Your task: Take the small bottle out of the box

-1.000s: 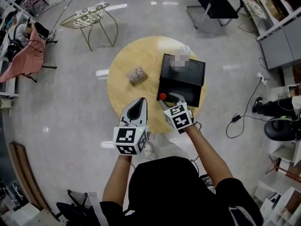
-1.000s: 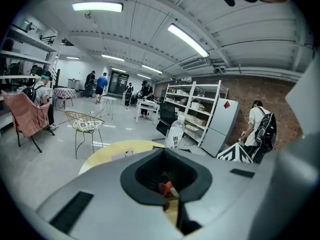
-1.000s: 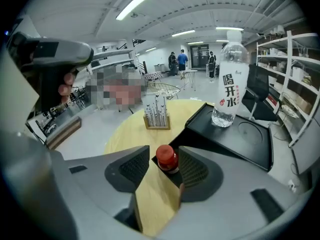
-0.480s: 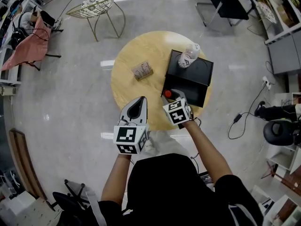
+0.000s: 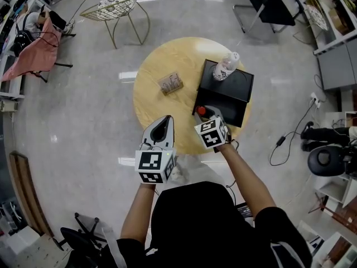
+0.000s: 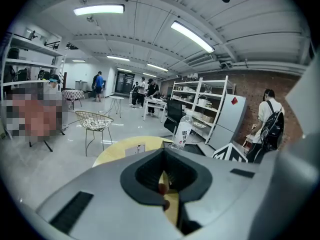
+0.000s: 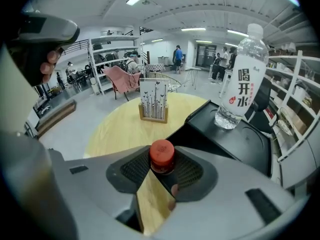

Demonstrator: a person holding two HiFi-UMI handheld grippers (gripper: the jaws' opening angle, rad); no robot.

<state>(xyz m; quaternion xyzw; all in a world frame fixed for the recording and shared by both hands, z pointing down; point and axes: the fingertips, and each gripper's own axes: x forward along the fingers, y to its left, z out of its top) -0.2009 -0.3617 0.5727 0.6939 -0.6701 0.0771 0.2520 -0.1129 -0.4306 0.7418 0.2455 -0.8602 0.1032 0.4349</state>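
Observation:
The small bottle (image 5: pixel 201 110) with a red cap (image 7: pixel 162 156) stands at the near left corner of the open black box (image 5: pixel 223 114) on the round wooden table (image 5: pixel 167 60). My right gripper (image 5: pixel 207 115) reaches over the box's near edge. Its jaws are closing, with the cap snug between the dark pads (image 7: pixel 187 170). The bottle's body is hidden below the jaws. My left gripper (image 5: pixel 163 124) hangs shut just off the table's near edge, holding nothing (image 6: pixel 162 176).
A clear water bottle (image 5: pixel 226 67) (image 7: pixel 240 79) stands on the far part of the black box (image 5: pixel 240 85). A small wooden card holder (image 5: pixel 170 83) (image 7: pixel 153 101) sits left of the box. A wire chair (image 5: pixel 114 7) stands beyond the table. People stand far back.
The right gripper has moved slightly forward and right, so the red cap now sits between its jaws instead of at their left. The left gripper has stayed in place.

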